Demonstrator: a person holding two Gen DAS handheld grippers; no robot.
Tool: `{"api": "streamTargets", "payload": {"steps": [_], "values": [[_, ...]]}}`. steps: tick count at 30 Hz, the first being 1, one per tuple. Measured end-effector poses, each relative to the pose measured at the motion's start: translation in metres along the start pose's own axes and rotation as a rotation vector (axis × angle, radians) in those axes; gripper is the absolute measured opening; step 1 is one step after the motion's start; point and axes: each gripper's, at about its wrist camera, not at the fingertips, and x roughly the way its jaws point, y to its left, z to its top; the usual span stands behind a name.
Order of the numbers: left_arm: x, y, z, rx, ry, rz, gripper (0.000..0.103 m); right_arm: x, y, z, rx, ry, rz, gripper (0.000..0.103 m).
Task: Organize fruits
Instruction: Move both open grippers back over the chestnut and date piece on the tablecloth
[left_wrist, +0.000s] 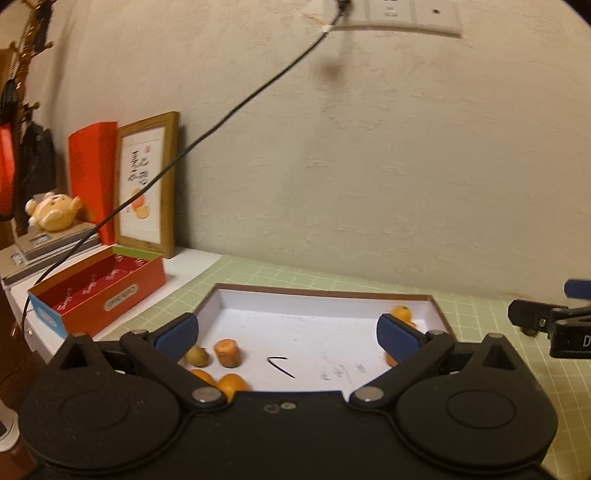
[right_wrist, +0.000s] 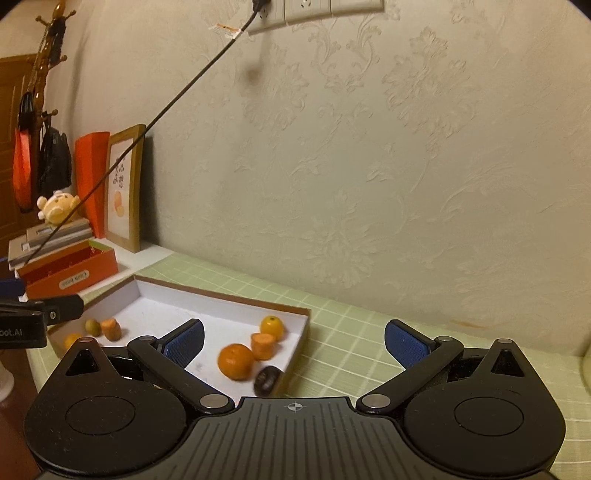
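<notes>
Both grippers are released and hold nothing. The left gripper (left_wrist: 287, 338) hovers over the shallow white tray (left_wrist: 325, 293) on the green gridded surface (right_wrist: 354, 332); the right gripper (right_wrist: 293, 343) hangs over the tray's right edge. Fruit lies in two clusters: oranges (right_wrist: 235, 361) and a carrot piece (right_wrist: 263, 345) at the right, a kiwi (left_wrist: 197, 356) and more at the left. Select one piece, centre the fingers (left_wrist: 177, 336) around it, descend vertically, and close gently to avoid rolling neighbours.

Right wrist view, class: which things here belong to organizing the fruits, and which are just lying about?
Belong to the job:
white tray
large orange
small orange
carrot piece
dark fruit
green fruit

Just lying about:
picture frame
plush toy
red box
black cable
</notes>
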Motion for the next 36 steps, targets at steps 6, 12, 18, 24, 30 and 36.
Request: {"api": "streamTargets", "payload": {"steps": [6, 12, 18, 24, 30, 36], "values": [[-0.005, -0.03, 0.001, 0.068, -0.025, -0.047, 0.097, -0.025, -0.014, -0.008, -0.056, -0.006, -0.049, 0.103], [-0.005, -0.056, 0.001, 0.058, -0.016, -0.089, 0.097, -0.041, -0.036, -0.017, -0.064, 0.004, -0.105, 0.103], [-0.008, -0.082, -0.002, 0.105, -0.034, -0.136, 0.097, -0.058, -0.058, -0.026, -0.06, 0.016, -0.154, 0.103], [-0.008, -0.103, -0.004, 0.12, -0.036, -0.17, 0.097, -0.071, -0.079, -0.028, -0.025, 0.021, -0.181, 0.103], [-0.007, -0.125, -0.008, 0.135, -0.046, -0.219, 0.096, -0.077, -0.095, -0.036, -0.001, 0.037, -0.226, 0.103], [0.001, -0.157, -0.014, 0.168, -0.048, -0.279, 0.094, -0.078, -0.121, -0.049, 0.028, 0.041, -0.291, 0.102]]}}
